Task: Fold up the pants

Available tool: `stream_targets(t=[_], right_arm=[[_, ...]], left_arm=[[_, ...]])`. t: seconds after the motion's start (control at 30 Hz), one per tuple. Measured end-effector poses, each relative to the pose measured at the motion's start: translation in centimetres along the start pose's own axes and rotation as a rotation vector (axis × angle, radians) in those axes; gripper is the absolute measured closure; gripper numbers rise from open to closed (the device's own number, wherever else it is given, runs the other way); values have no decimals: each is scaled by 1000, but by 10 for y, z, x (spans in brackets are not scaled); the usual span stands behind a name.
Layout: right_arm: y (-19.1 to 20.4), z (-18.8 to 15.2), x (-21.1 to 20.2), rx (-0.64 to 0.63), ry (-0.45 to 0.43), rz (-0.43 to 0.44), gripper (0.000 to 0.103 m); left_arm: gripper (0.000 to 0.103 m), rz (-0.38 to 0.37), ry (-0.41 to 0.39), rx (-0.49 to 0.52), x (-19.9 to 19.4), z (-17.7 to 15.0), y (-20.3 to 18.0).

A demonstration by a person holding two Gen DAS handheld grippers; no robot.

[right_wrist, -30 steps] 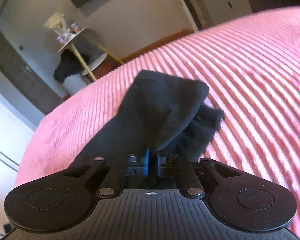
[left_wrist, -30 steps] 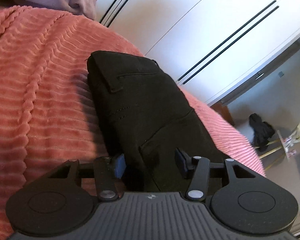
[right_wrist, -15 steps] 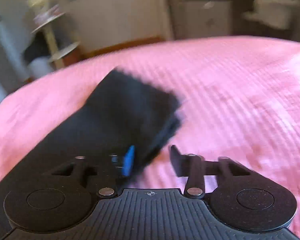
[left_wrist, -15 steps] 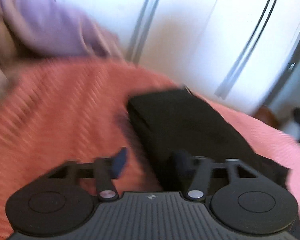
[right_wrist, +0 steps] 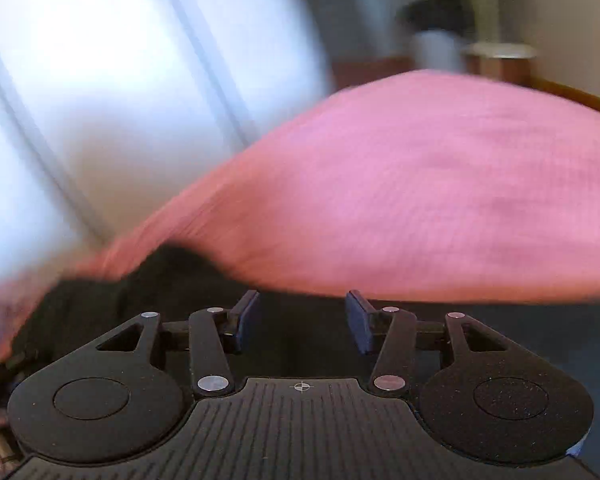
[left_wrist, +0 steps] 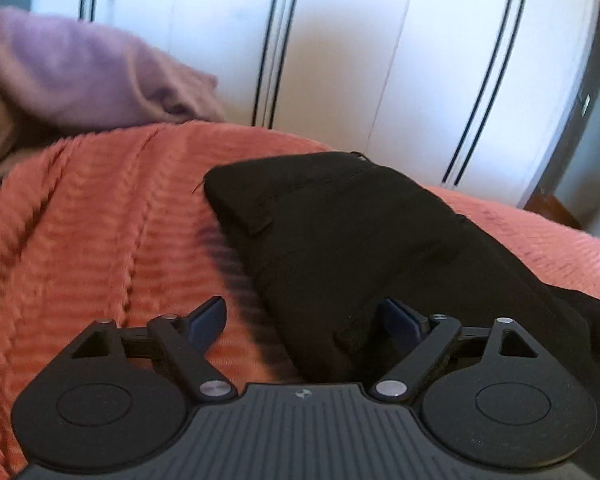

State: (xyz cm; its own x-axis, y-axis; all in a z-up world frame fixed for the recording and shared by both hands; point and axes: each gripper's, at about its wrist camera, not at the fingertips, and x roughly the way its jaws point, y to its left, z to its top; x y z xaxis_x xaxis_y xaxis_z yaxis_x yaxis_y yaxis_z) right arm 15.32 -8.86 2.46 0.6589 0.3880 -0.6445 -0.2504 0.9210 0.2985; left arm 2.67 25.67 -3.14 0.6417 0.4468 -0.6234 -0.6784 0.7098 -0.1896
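Black pants [left_wrist: 340, 240] lie folded in a long bundle on the pink ribbed bedspread [left_wrist: 80, 240], waistband end away from me. My left gripper [left_wrist: 304, 320] is open. Its right finger rests over the near part of the pants and its left finger is over the bedspread; nothing is held. In the blurred right wrist view, my right gripper [right_wrist: 300, 316] is open and empty, above dark fabric of the pants [right_wrist: 160, 280] at the lower left, with the pink bedspread [right_wrist: 420, 200] beyond.
A lilac garment [left_wrist: 80, 76] lies heaped at the far left of the bed. White wardrobe doors [left_wrist: 380, 60] stand behind the bed. A side table with a dark item [right_wrist: 460, 20] stands past the bed's far edge.
My right gripper has opened, let go of the pant legs and swung away left. My left gripper has opened wider and drawn back from the pants.
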Motion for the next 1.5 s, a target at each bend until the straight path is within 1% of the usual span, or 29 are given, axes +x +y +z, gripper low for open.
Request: stream_targets(t=[0.07,0.1,0.17,0.23,0.3,0.37,0.4,0.43,0.5,0.53,0.57,0.6,0.63,0.7,0.73,0.8,0.87,0.9,0.93,0.97,1.0,1.07,1.1,1.17,1.23,1.3,1.37,1.43,1.5], right_arm=[[34,11,42,-59,45,55,44],[47,17,62,-70,78,79,39],[63,26,89,-92,109,87,36],[79,27,104,-139,110,67,34],[77,40,127,-166,130,70,35],[82,38,135,-199,177,76,51],[83,37,139,-227,184,94,72],[87,37,137,-270,174,101,87],[94,44,130,-343,124,69,93],[97,51,127,-370,76,41,93],[97,59,129,-362,39,7,93],[95,65,133,-334,20,-31,97],[95,67,139,-330,4,-110,98],[94,67,143,-322,40,-174,97],[92,66,135,-290,24,-155,97],[88,59,98,-260,-65,-78,95],[88,42,64,-286,-140,-41,90],[88,32,52,-303,-157,-21,89],[86,21,43,-314,-150,-8,89],[83,9,40,-318,-114,9,89],[82,-2,45,-328,-64,10,93],[79,-22,67,-366,21,-64,93],[75,-28,79,-369,34,-84,95],[72,-31,92,-344,-39,-98,99],[76,-25,99,-306,-47,-112,100],[79,-23,97,-292,-40,-122,100],[77,-17,88,-274,-33,-111,98],[66,-18,72,-223,-22,-98,89],[44,-29,58,-166,-25,-101,86]], left_arm=[[12,-9,-37,-6,-3,-6,5],[12,-9,-54,-6,2,-8,9],[12,-8,-90,10,1,-12,8],[12,-1,-119,26,2,-14,5],[11,-8,-133,35,6,-14,3],[8,-17,-133,30,11,-14,3],[8,-21,-131,26,12,-14,3],[8,-26,-131,19,11,-13,3],[8,-29,-145,-2,7,-13,4],[8,-26,-162,-12,5,-13,4],[8,-25,-175,-15,4,-13,5],[8,-22,-180,-7,4,-13,4],[8,-16,-176,15,4,-13,1],[8,4,-162,74,7,-16,-5],[8,9,-171,87,6,-18,-6],[8,16,-193,78,2,-18,-5],[8,30,-226,70,-1,-19,-5],[8,41,-242,71,-3,-19,-6],[8,51,-260,71,-7,-19,-9],[8,53,-286,70,-11,-19,-11],[8,49,-310,66,-19,-18,-15],[7,-6,-360,82,-33,-20,-27],[6,-47,-373,114,-38,-22,-35],[5,-116,-374,211,-43,-29,-53],[5,-141,-377,308,-43,-38,-65],[5,-145,-403,368,-44,-44,-70],[4,-166,-398,391,-43,-46,-72],[4,-180,-401,398,-43,-47,-72],[4,-209,-414,422,-47,-50,-74]])
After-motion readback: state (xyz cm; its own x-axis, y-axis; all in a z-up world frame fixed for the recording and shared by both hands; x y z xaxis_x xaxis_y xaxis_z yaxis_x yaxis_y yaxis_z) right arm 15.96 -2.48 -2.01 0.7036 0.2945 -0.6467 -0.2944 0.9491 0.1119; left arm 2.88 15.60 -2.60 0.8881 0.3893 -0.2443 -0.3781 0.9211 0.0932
